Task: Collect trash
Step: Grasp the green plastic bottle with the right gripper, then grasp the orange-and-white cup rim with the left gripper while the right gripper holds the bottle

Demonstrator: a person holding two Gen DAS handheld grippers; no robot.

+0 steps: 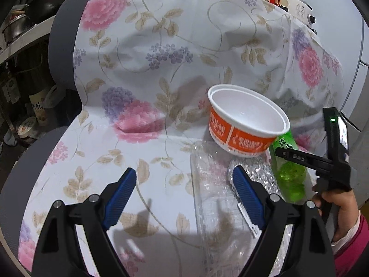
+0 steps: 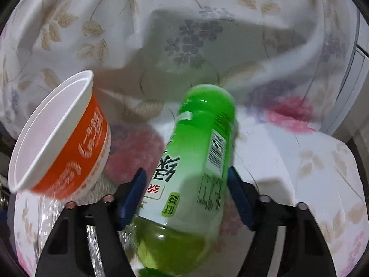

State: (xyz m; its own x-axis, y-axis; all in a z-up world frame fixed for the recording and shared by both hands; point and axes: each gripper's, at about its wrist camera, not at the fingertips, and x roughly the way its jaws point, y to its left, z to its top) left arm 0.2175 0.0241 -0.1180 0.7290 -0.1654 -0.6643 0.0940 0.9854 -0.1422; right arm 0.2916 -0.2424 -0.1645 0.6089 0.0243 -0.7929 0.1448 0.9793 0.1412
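A green plastic bottle (image 2: pixel 196 161) lies on the floral cloth between the blue pads of my right gripper (image 2: pixel 186 189), which closes on its labelled body. The bottle also shows in the left wrist view (image 1: pixel 288 173), with the right gripper (image 1: pixel 299 159) over it. An orange and white paper bowl (image 1: pixel 244 124) tilts beside the bottle; it also shows in the right wrist view (image 2: pixel 62 138). A clear plastic tray (image 1: pixel 214 196) and a crumpled foil piece (image 1: pixel 258 175) lie in front of the bowl. My left gripper (image 1: pixel 184 184) is open and empty above the cloth, left of the tray.
The floral cloth (image 1: pixel 150 57) covers a seat with grey edges (image 1: pixel 62 46). Shelves with pots and jars (image 1: pixel 20 53) stand at the left. A white appliance (image 1: pixel 304 11) sits at the back right.
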